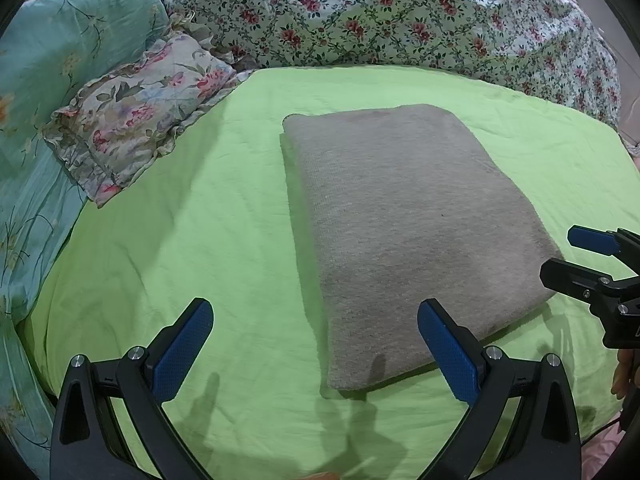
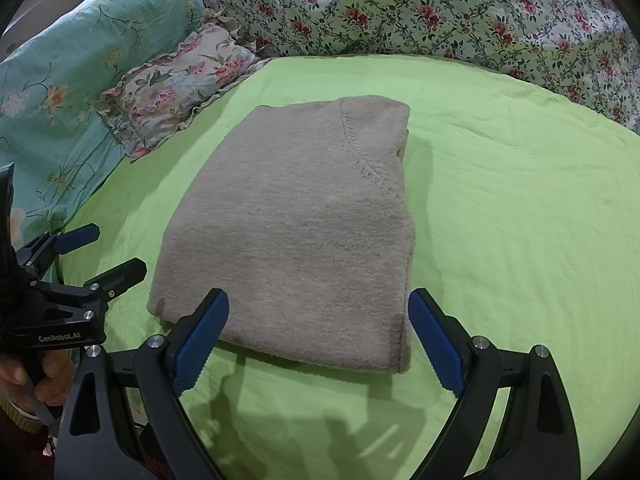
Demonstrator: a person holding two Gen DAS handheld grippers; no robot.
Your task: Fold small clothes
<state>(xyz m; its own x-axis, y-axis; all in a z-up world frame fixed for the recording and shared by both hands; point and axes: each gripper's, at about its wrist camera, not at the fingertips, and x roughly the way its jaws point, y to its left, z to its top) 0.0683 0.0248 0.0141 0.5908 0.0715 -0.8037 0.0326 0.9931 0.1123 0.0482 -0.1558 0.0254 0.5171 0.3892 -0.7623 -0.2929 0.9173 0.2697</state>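
A grey knitted garment (image 1: 404,224) lies folded into a flat rectangle on the green sheet (image 1: 200,208). In the right wrist view the same garment (image 2: 296,232) shows a diagonal seam near its far right corner. My left gripper (image 1: 316,344) is open above the sheet, its right finger over the garment's near edge, holding nothing. My right gripper (image 2: 318,332) is open over the garment's near edge, empty too. Each gripper shows in the other's view: the right gripper (image 1: 576,256) by the garment's right corner, the left gripper (image 2: 108,252) by its left side.
A small floral pillow (image 1: 140,112) lies at the left of the green sheet, next to a teal floral quilt (image 1: 60,60). A white quilt with red flowers (image 1: 400,16) is heaped along the back. A hand (image 2: 36,372) holds the left gripper's handle.
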